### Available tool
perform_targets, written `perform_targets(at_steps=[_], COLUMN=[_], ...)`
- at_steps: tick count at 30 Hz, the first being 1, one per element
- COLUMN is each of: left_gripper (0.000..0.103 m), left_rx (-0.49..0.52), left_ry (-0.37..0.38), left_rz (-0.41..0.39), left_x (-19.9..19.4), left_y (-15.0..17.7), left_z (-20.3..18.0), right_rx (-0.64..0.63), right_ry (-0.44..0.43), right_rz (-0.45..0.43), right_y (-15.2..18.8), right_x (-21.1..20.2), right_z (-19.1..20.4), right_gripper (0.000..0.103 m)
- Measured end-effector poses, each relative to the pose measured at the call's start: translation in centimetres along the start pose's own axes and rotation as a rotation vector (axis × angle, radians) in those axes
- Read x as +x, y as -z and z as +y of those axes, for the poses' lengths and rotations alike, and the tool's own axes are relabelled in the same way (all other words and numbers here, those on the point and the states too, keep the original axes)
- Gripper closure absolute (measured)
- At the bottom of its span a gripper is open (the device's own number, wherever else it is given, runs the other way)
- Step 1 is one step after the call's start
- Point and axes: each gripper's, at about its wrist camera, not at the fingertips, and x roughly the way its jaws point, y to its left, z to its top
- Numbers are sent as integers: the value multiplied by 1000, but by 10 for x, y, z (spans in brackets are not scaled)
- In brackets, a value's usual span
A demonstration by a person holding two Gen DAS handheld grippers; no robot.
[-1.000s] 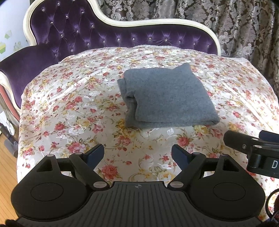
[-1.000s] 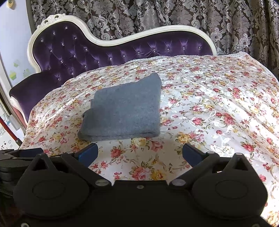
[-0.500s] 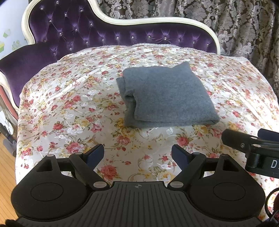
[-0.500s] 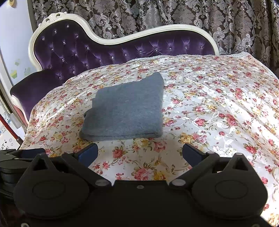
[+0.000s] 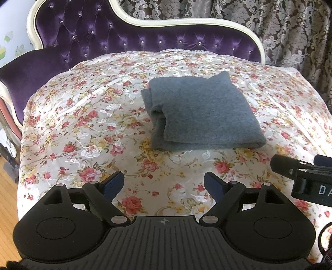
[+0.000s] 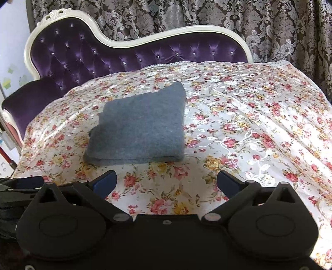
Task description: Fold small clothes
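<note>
A grey garment (image 5: 204, 113) lies folded into a thick rectangle on the floral cloth (image 5: 87, 133); it also shows in the right wrist view (image 6: 141, 126). My left gripper (image 5: 164, 184) is open and empty, held above the cloth short of the garment's near edge. My right gripper (image 6: 167, 182) is open and empty, also short of the garment and to its right. The right gripper's finger (image 5: 290, 168) shows at the right edge of the left wrist view. The left gripper's finger (image 6: 22, 180) shows at the left edge of the right wrist view.
The floral cloth covers a purple tufted chaise (image 5: 116, 39) with a cream frame (image 6: 166, 35). Patterned curtains (image 6: 207, 14) hang behind. Wooden floor (image 5: 6, 195) shows at the lower left.
Both grippers have drifted slightly back from the garment. The garment has not moved and both grippers stay open.
</note>
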Motion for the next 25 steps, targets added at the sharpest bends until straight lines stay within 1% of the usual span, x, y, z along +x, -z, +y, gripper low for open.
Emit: perform_targets(at_steps=[5, 25], left_gripper=[19, 19], left_rx=[-2, 7], left_ry=[-8, -11], left_rz=[-3, -5], left_x=[1, 4], left_y=[-1, 0], left_z=[3, 3], right_rx=[-16, -4], right_ry=[37, 42], right_rz=[5, 20], right_y=[0, 1], right_x=[1, 4], right_z=[2, 0], right_gripper=[1, 1])
